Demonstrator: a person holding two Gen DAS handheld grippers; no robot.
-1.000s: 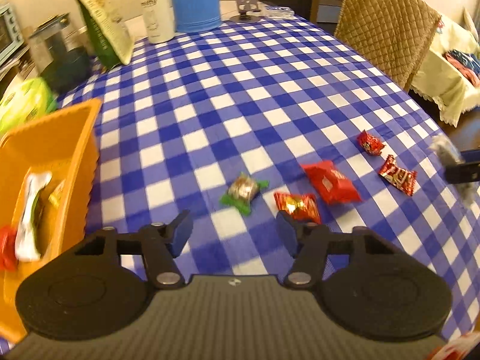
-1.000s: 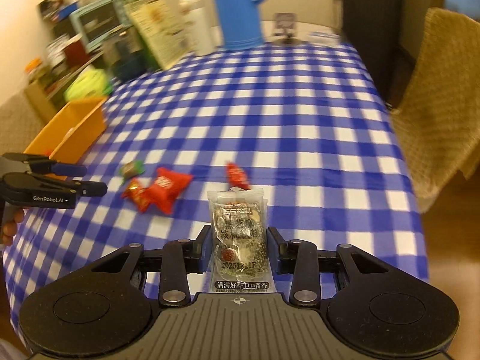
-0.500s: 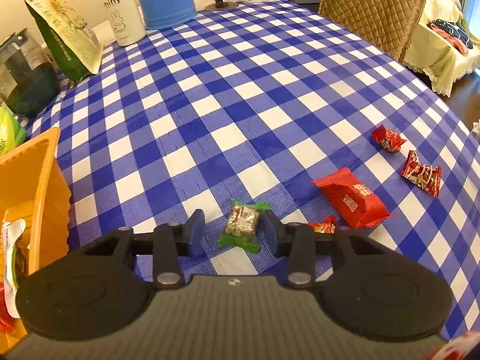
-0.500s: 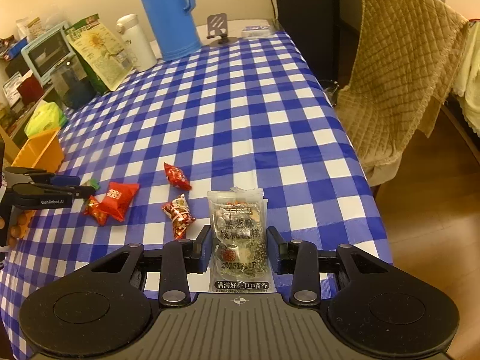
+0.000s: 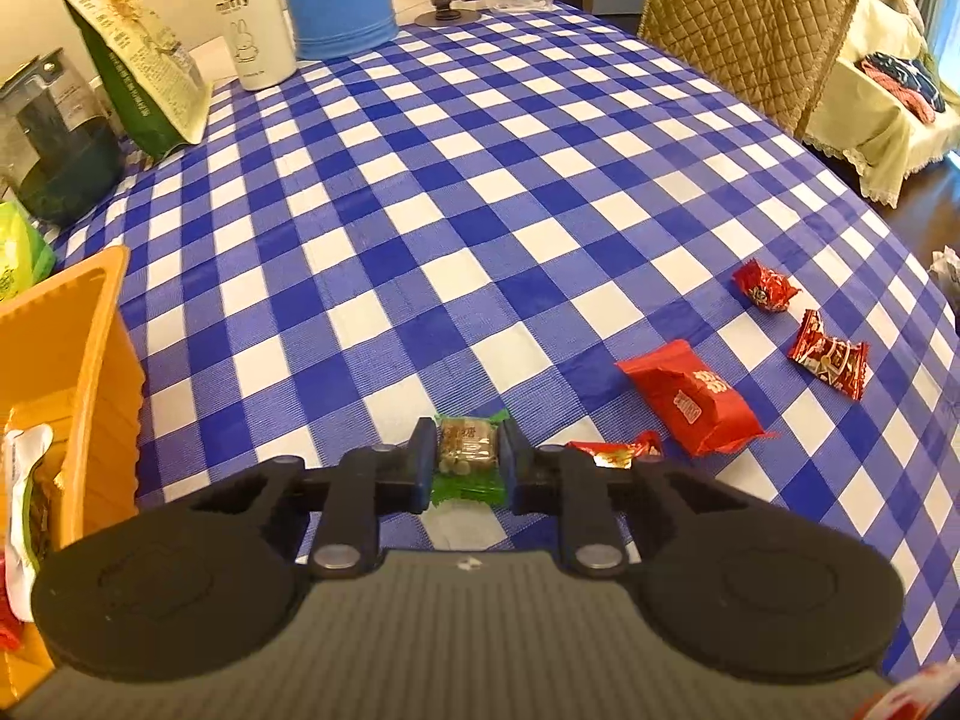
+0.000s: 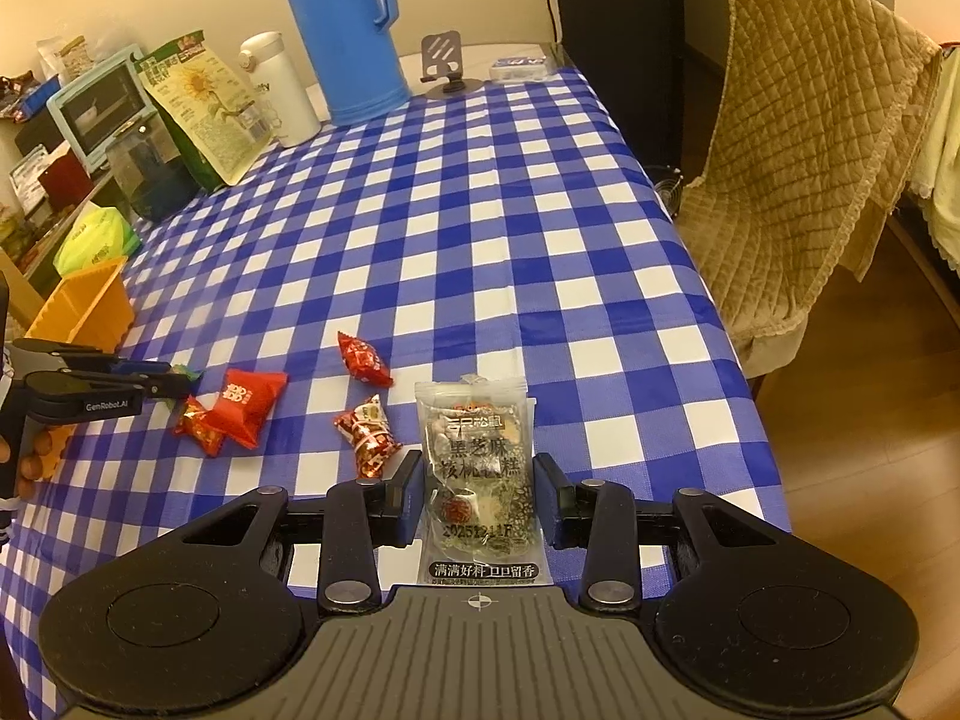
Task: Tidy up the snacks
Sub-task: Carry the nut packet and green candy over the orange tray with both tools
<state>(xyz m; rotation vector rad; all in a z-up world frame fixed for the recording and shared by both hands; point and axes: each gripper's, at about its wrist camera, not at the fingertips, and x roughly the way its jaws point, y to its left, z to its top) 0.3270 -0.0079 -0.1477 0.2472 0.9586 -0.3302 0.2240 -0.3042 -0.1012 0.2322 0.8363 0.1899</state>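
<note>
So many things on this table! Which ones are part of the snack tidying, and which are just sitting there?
Part of the job: green-wrapped candy in the left gripper, clear sesame snack packet in the right gripper, red snack pouch, orange bin.

Just lying about: blue thermos, white bottle, phone stand.

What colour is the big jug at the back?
Blue: the jug shows best in the right wrist view.

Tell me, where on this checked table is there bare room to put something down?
The widest bare stretch of the tablecloth runs between the red snacks and the blue jug. The strip along the quilted chair is free too. It is crowded around the red pillow pack and the orange bin.
</note>
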